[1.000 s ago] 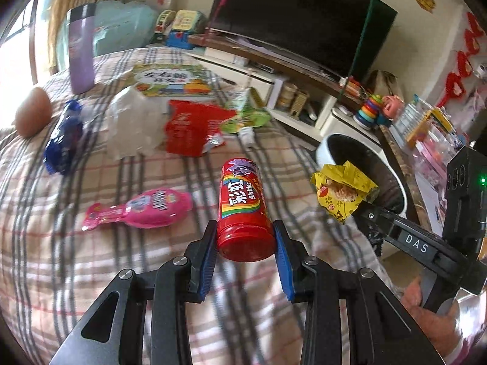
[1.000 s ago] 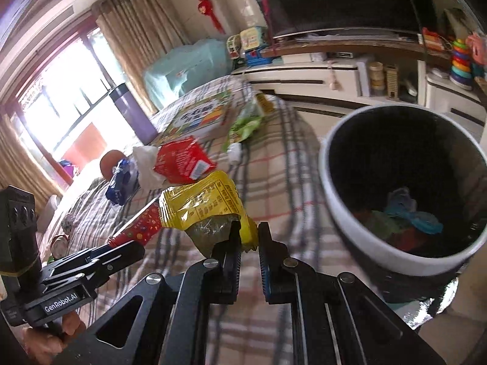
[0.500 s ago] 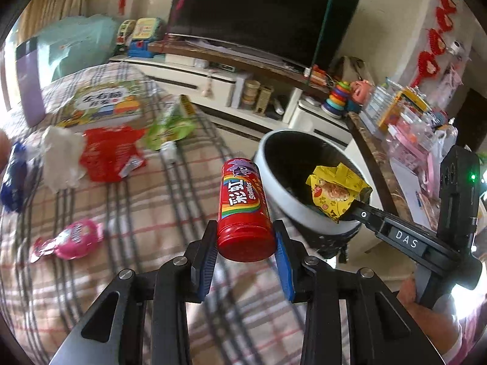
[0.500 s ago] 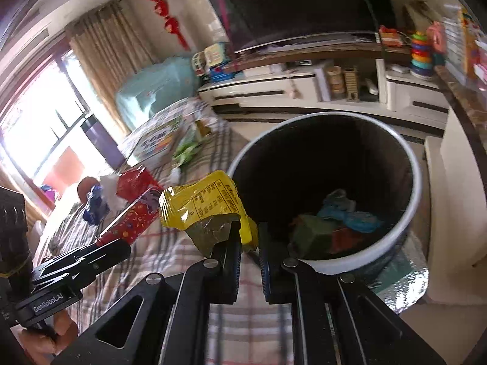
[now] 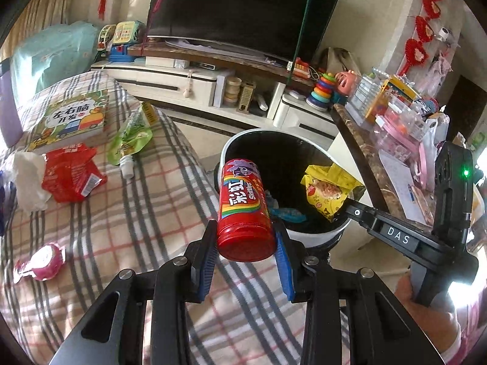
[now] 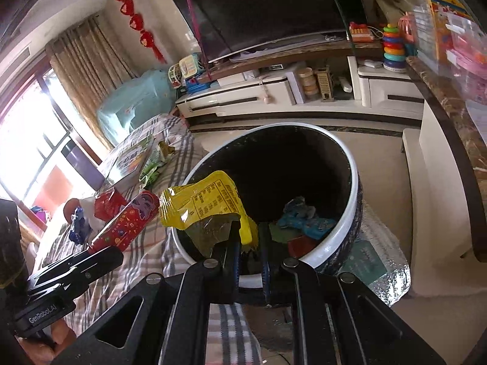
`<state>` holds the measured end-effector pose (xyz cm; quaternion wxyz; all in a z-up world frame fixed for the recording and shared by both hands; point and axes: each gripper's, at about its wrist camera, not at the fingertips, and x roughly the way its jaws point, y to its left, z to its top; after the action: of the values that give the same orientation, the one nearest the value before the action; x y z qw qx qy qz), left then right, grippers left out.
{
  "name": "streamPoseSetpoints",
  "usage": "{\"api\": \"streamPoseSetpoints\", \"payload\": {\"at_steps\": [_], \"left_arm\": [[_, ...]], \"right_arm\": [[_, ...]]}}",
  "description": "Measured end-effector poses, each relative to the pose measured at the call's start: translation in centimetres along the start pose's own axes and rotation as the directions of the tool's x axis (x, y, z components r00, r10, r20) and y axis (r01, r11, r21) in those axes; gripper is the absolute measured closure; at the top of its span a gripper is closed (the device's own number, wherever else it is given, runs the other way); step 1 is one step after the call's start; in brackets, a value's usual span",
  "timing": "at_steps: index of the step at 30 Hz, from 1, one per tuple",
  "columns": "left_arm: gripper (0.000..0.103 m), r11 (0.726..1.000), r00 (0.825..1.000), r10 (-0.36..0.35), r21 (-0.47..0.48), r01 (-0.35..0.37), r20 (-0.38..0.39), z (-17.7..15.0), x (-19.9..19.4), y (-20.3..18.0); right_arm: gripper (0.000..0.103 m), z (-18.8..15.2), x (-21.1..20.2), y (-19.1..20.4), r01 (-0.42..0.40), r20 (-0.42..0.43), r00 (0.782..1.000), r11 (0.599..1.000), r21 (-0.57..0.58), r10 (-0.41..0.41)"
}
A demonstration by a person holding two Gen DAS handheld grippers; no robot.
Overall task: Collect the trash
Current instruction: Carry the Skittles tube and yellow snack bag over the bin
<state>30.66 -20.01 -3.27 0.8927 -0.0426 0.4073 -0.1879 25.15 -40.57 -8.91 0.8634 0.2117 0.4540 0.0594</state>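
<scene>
My left gripper [image 5: 246, 258] is clamped across the cap end of the red cylindrical plastic Skittles candy tube [image 5: 243, 210], at centre frame, so its length juts toward the round white-rimmed, dark-lined trash bin [image 6: 350, 164]. My right gripper [image 6: 249, 243] pinches the crumpled yellow foil snack wrapper [image 6: 207, 206] by its lower edge, hanging it over the bin's near rim for a clean drop. More wrappers lie on the plaid cloth [image 5: 137, 213] at left.

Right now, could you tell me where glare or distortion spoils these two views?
Right wrist view: the window at left is blown out white, washing out the bed beside it; the bin's inside is very dark. Left wrist view: fisheye bends the TV and darkens the corners; nothing looks blurred.
</scene>
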Motion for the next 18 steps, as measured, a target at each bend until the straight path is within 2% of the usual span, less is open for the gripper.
{"api": "streamPoseSetpoints", "payload": {"at_steps": [18], "left_arm": [[0.069, 0.999, 1.0, -0.01, 0.032, 0.01, -0.015, 0.9, 1.8, -1.7]], "right_arm": [[0.092, 0.9, 0.4, -1.3, 0.031, -0.008, 0.999, 1.0, 0.001, -0.031]]}}
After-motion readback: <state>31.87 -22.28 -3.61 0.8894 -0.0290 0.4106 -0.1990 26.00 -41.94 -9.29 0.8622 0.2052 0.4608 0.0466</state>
